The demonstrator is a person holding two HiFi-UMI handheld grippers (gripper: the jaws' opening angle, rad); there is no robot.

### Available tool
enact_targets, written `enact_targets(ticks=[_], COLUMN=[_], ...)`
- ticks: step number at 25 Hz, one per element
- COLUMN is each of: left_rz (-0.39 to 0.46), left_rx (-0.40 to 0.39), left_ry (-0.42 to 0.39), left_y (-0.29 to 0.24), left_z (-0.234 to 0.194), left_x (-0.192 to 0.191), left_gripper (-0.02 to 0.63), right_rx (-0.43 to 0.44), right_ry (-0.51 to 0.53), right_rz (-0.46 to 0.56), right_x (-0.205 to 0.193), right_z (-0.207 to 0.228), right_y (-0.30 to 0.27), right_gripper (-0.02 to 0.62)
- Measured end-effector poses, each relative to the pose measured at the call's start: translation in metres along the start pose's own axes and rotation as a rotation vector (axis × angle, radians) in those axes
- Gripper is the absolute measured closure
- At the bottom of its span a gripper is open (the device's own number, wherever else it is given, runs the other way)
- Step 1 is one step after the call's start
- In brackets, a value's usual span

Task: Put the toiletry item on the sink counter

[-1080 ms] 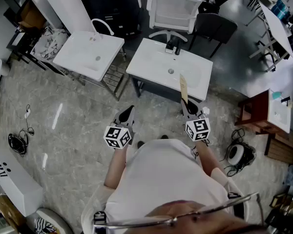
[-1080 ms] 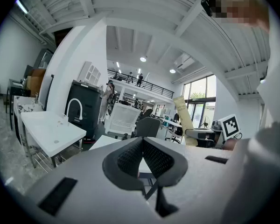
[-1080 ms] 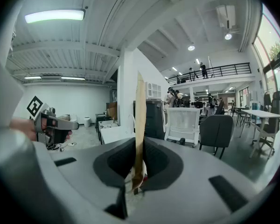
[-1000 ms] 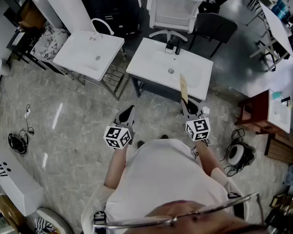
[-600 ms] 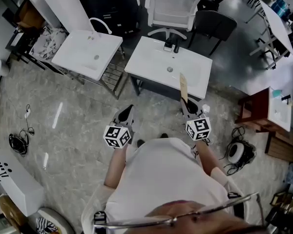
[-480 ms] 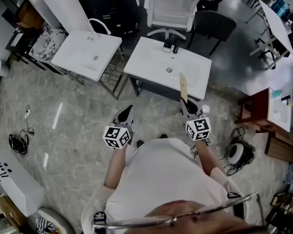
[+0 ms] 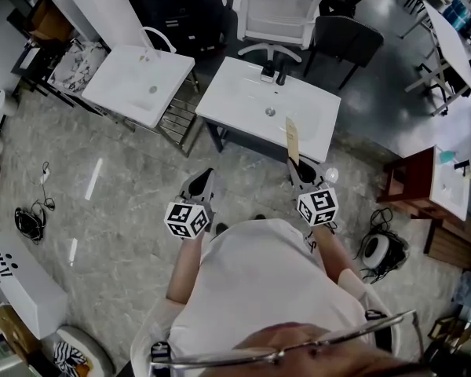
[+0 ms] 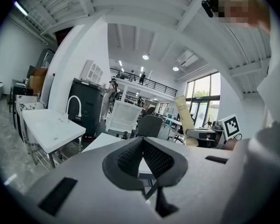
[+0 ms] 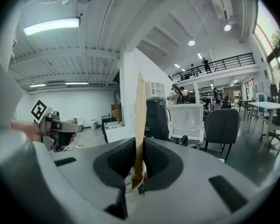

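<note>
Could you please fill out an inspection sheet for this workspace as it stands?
Surface: white counter, bare apart from its faucet.
Job's things: tan tube, upright in the right gripper, not yet on the counter.
Clutter: nothing seen on the counter.
Grippers: right gripper shut on the tube; left gripper shut, empty.
Cables: coils on the floor, left and right.
Surroundings: second sink; white chair and black chair behind the counter.
</note>
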State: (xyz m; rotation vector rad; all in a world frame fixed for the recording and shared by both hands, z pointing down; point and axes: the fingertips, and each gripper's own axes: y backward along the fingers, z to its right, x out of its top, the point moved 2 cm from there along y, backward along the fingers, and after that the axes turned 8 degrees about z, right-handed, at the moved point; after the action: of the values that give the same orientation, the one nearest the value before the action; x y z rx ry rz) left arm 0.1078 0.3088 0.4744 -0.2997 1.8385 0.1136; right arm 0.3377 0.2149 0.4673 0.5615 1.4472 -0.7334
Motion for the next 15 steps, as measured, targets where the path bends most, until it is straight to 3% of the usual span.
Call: enact_targets(ticks=[15], left_rz=[0.000], left_rx=[0.079], left_ry=[-0.029], left_y=[-0.025], left_z=[0.019], left_x=[-0.011], left_gripper=[0.601], right_rx=[0.090], right_ry=[-0.026], right_rz=[-0.040], right_x=[-0.024], right_z=[0.045], right_y=[-0.003], right_gripper=[0.557])
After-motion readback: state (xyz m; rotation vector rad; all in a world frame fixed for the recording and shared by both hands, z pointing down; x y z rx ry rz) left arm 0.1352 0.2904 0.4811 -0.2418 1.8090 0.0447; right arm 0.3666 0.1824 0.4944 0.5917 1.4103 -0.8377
